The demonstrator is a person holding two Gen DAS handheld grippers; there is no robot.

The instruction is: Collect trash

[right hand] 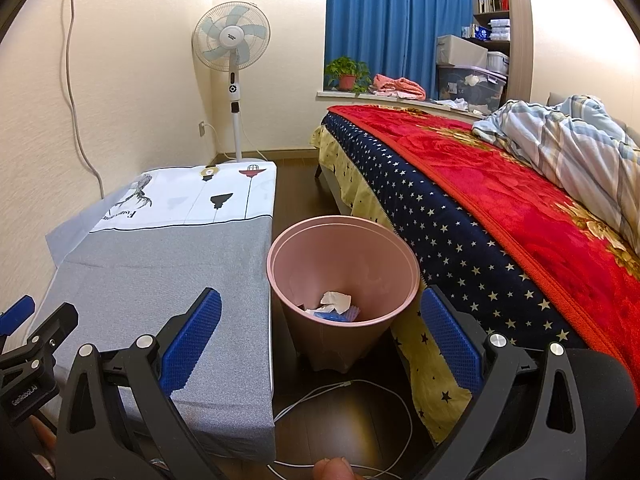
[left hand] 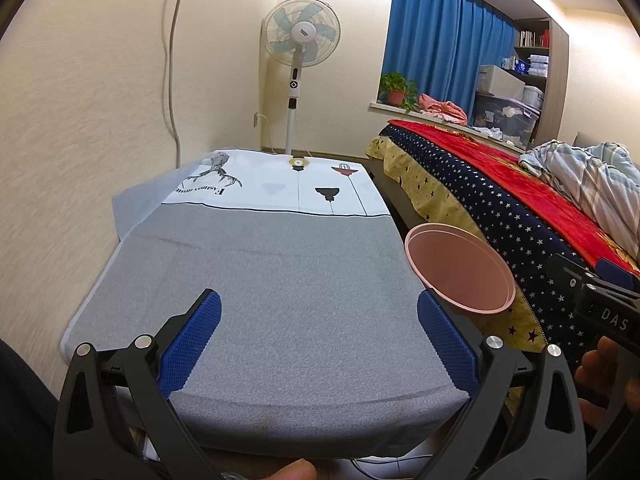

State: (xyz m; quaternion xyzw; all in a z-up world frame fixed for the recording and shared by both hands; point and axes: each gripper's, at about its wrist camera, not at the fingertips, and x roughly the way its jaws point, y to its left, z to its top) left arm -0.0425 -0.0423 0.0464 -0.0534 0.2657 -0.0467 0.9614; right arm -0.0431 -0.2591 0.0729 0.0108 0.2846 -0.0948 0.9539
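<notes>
A pink waste bin (right hand: pixel 344 264) stands on the dark floor between the cloth-covered table and the bed. Inside it lie a crumpled white tissue (right hand: pixel 335 301) and a blue wrapper (right hand: pixel 334 316). My right gripper (right hand: pixel 320 344) hovers open above the bin's near rim, with nothing between its blue pads (right hand: pixel 192 340). In the left wrist view my left gripper (left hand: pixel 318 344) is open over the grey tablecloth (left hand: pixel 280 288), holding nothing. The bin's rim (left hand: pixel 460 268) shows just past the table's right edge. The other gripper's black body (left hand: pixel 600 304) sits at the far right.
A white cable (right hand: pixel 352 392) loops on the floor in front of the bin. The bed (right hand: pixel 500 208) with a red blanket and star-print cover runs along the right. A standing fan (right hand: pixel 232 40) is at the back wall. A potted plant (right hand: pixel 347 74) sits on the sill.
</notes>
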